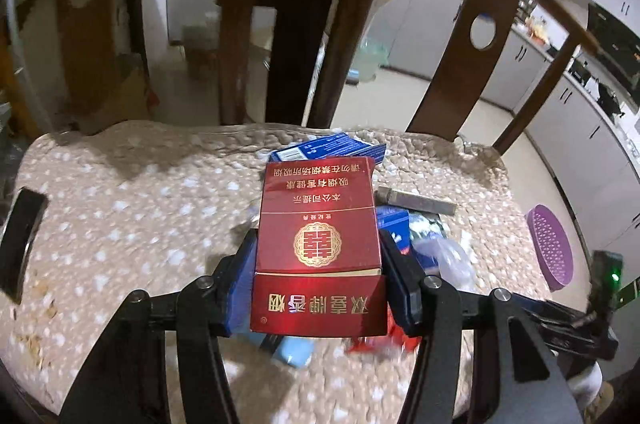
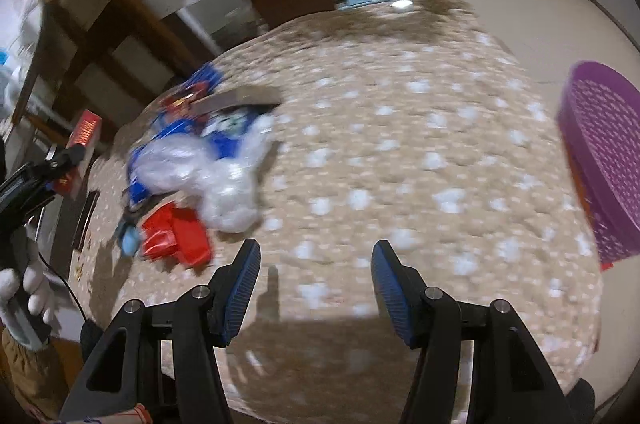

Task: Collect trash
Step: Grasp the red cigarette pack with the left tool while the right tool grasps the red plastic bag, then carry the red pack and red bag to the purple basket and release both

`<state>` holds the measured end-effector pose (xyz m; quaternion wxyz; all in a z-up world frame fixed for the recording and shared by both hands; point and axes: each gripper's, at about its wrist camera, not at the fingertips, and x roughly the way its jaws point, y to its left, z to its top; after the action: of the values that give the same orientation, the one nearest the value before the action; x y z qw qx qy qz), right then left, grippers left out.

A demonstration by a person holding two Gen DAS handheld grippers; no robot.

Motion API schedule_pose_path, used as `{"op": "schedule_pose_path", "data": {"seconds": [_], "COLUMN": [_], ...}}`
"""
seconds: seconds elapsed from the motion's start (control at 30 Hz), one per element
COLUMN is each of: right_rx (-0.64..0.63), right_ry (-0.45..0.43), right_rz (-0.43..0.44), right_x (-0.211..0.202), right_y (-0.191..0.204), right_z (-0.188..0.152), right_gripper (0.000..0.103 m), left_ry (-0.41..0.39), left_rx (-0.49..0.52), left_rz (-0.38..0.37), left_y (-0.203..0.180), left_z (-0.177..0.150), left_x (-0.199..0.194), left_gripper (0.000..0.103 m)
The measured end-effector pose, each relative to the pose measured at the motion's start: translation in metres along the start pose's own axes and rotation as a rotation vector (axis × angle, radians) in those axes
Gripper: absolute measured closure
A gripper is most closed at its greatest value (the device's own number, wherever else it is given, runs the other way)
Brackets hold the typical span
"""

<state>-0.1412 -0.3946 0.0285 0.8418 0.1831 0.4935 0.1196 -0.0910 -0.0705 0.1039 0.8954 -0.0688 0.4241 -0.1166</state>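
Note:
My left gripper (image 1: 318,238) is shut on a red cigarette pack (image 1: 318,208), its blue pads pressing both long sides, held above the table. Under and behind it lies a trash pile: a blue carton (image 1: 324,146), a grey flat box (image 1: 416,204), clear plastic (image 1: 444,256) and a red wrapper (image 1: 372,344). In the right wrist view the same pile shows at the left, with the clear plastic bag (image 2: 224,180) and the red wrapper (image 2: 180,240). My right gripper (image 2: 317,246) stands open over bare cloth, nothing between its fingers. A purple basket (image 2: 600,160) sits at the table's right edge.
The round table (image 1: 120,224) has a beige spotted cloth. Wooden chair backs (image 1: 468,64) stand behind it. A black flat object (image 1: 22,240) lies at the left edge. A gloved hand (image 2: 28,288) holds the left tool. Kitchen cabinets line the far wall.

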Motion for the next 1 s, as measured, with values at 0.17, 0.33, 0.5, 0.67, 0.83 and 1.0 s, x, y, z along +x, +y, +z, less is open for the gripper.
{"op": "schedule_pose_path", "data": {"seconds": [0.17,0.33,0.5,0.67,0.83,1.0], "right_rx": [-0.120,-0.312,-0.549,-0.744,-0.714,-0.556], "right_ry": [0.040,0.028,0.020,0.050,0.071,0.088], "right_rz": [0.058,0.061,0.034,-0.078,-0.096,-0.051], "right_x": [0.014,0.020,0.036,0.076,0.090,0.078], "right_y": [0.045,0.102,0.160,0.187,0.178,0.158], "right_z": [-0.001,-0.002,-0.012,-0.028,-0.029,-0.008], "right_gripper": [0.040,0.033,0.030,0.028,0.050,0.088], "left_ry": [0.006,0.039,0.032,0.025,0.016,0.006], "left_rx": [-0.048,-0.105,-0.117,-0.128,-0.130,-0.126], "left_rz": [0.029,0.054,0.081,0.073,0.084,0.081], "left_y": [0.024,0.051,0.065,0.070,0.071,0.069], "left_z": [-0.029,-0.055,-0.066,-0.070,-0.074,-0.076], "left_x": [-0.018,-0.020,-0.026,-0.031,-0.036,-0.041], "left_gripper": [0.047,0.048,0.047,0.047,0.047,0.047]}}
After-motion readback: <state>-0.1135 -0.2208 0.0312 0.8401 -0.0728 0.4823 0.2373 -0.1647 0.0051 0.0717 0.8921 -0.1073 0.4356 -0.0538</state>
